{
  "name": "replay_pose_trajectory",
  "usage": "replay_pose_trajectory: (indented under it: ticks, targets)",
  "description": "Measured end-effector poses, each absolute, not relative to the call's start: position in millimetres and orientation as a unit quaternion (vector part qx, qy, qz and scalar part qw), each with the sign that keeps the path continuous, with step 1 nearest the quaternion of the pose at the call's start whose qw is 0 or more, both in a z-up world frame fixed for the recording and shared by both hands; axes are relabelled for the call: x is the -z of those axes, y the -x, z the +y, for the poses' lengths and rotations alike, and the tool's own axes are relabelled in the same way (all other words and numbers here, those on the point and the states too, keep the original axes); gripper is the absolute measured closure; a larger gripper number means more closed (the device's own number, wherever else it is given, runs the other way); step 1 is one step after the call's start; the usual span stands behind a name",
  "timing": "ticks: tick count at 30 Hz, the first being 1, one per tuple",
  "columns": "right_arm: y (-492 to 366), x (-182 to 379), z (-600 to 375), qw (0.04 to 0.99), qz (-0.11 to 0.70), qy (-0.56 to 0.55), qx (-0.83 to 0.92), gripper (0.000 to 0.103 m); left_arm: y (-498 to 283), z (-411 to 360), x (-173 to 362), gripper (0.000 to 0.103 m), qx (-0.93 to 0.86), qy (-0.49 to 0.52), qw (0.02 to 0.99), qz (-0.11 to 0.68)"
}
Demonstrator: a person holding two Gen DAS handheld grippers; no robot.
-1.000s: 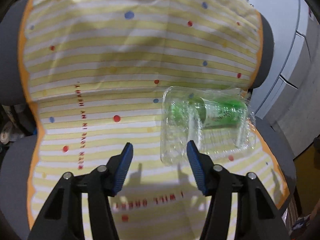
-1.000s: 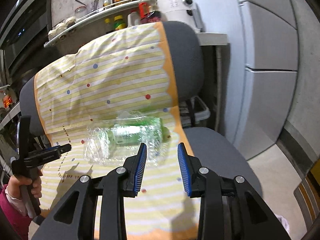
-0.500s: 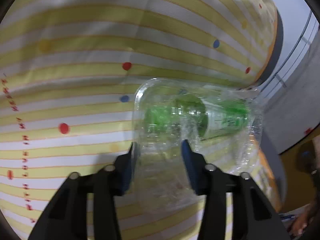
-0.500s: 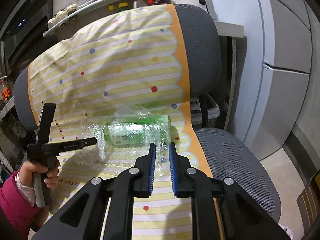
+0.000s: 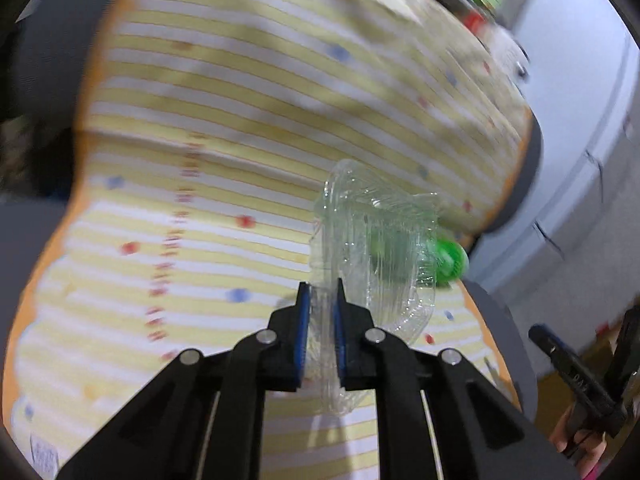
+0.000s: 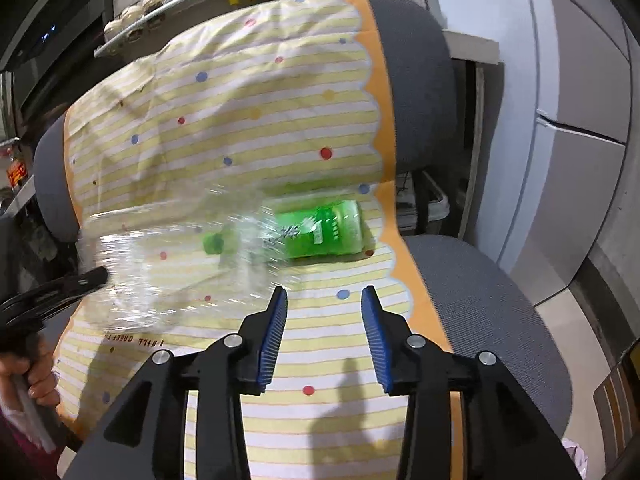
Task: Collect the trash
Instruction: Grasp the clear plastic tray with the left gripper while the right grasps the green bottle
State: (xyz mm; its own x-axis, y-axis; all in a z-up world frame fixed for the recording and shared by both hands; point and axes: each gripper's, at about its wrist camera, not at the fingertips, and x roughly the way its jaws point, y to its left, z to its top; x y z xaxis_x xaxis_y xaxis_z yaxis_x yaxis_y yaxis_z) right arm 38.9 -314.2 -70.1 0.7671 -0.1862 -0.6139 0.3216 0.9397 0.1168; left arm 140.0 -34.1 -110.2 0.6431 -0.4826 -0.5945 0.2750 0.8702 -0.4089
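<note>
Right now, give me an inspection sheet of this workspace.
Surface: grey chair under a yellow striped cover.
Job's things: clear plastic container, one edge pinched and lifted; green bottle lying on its side on the cover.
Clutter: nothing seen on the seat.
Grippers: left gripper shut on the container; right gripper open, empty, short of the bottle.
Cables: nothing seen.
Surroundings: shelf of jars behind the chair, pale cabinets to its right.

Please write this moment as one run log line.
left gripper: shut on clear plastic container | right gripper: open, empty | green bottle: lying on chair cover
</note>
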Motion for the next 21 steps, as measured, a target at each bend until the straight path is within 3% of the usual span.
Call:
replay_pose_trajectory:
  ticks: [4,6,10,12,21]
  targets:
    - [-62.9,76.1,-318.6,0.935,0.313,-0.094,0.14,0.061,-133.9,-0.9,117.3,0.094,0.149,0.181,0.906,0.354]
    - [-78.2,81.7,-329.3,0.934,0.311,-0.106,0.138,0.049,-137.3,0.7,121.9,0.094,0.126,0.189,0.909,0.35]
    - [-112.3,92.5,-350.7,0.933,0.315,-0.108,0.137,0.048,-152.0,-7.1,127.0,0.091,0.09,0.189,0.915,0.346]
    - [-131.3,99.6,-361.0,0.933,0.32,-0.098,0.135,0.034,-162.3,-23.3,134.0,0.09,0.093,0.168,0.912,0.363]
    - [-157.0,116.4,-408.2,0.931,0.315,-0.078,0.164,0.017,-166.4,-17.9,135.0,0.091,0.051,0.148,0.919,0.36]
